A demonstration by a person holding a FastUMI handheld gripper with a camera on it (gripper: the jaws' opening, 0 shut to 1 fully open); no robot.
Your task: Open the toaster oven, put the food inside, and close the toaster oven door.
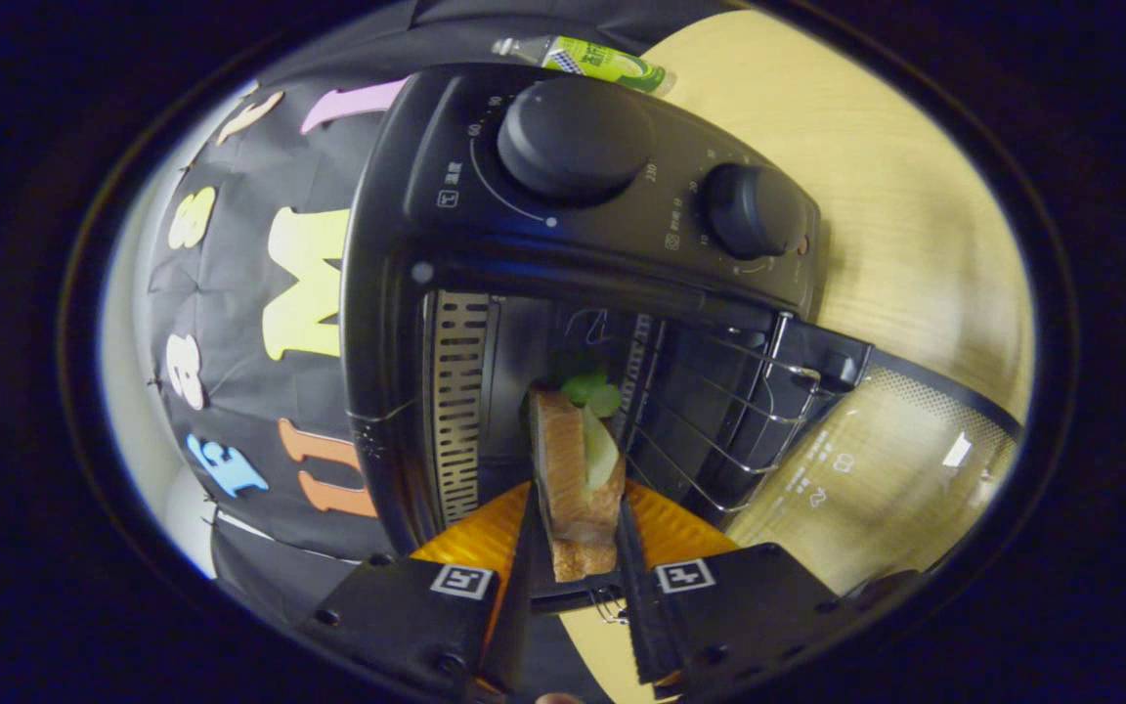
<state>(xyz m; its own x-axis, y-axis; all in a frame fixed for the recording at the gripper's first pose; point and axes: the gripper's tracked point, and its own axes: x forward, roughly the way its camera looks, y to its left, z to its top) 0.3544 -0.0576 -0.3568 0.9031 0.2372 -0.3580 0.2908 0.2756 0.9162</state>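
On a pale wood table (876, 196), the gripper (575, 533) pinches a sandwich (573, 469) at the open oven (485, 293); released tilted, it could topple off the rack (710, 430).

Sandwich (578, 469) between gripper (578, 528) fingers, at oven (485, 254) mouth; rack (719, 411) inside; door (876, 460) open; bottle (602, 61) behind oven.

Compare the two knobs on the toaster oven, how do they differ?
The big knob looks clearly larger than the small knob. The big knob sits nearer the cloth wall, the small knob nearer the door, which is open. Both are round, black and on one panel above the cavity, where the tool holds a sandwich.
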